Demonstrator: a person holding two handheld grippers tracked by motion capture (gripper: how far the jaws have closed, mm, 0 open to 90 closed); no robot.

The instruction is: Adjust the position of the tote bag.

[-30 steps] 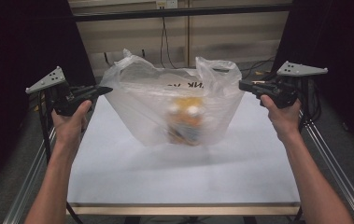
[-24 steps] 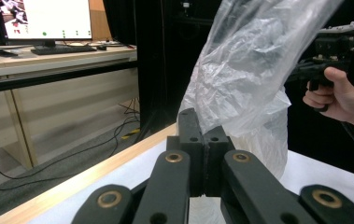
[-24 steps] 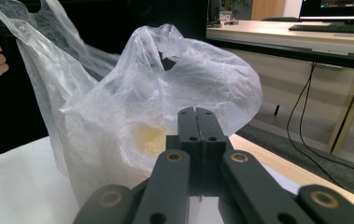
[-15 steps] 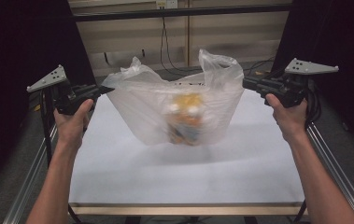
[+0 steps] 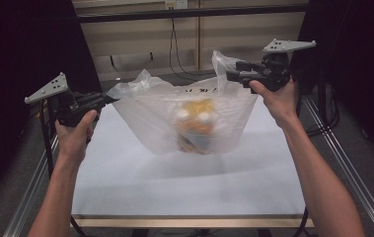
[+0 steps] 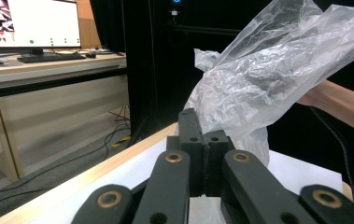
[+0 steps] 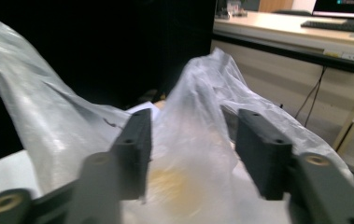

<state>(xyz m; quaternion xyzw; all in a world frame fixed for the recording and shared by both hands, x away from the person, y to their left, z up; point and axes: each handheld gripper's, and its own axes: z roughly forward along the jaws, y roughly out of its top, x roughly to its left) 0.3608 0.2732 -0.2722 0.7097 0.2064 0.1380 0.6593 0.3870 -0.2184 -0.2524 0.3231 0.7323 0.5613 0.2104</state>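
Starting at the left, the left hand-held gripper (image 5: pixel 106 98) is clamped tight on the left edge of the clear plastic bag (image 5: pixel 194 118); in the left gripper view the jaws stand pressed together with the crinkled film (image 6: pixel 268 79) bunched out past their tips. That side of the bag is held up and out over the white table (image 5: pixel 184 187).

Moving to the middle, the bag hangs spread between the two hands, its mouth open upward and its belly sagging down to, or just above, the table. Inside sits a blurred yellow-and-orange item (image 5: pixel 194 128) with some blue at its bottom; what it is cannot be told.

On the right, the right hand-held gripper (image 5: pixel 231 75) is at the bag's right handle, which stands up in a peak. Its jaws have just been opening: in the right gripper view they stand apart, with the film (image 7: pixel 193 121) rising between them but not pressed by either pad.

As a judgement, the item is already bagged and the bag has been lifted and spread; the right side looks freshly let go. What seems left is to retake or drop that handle and settle the bag down.
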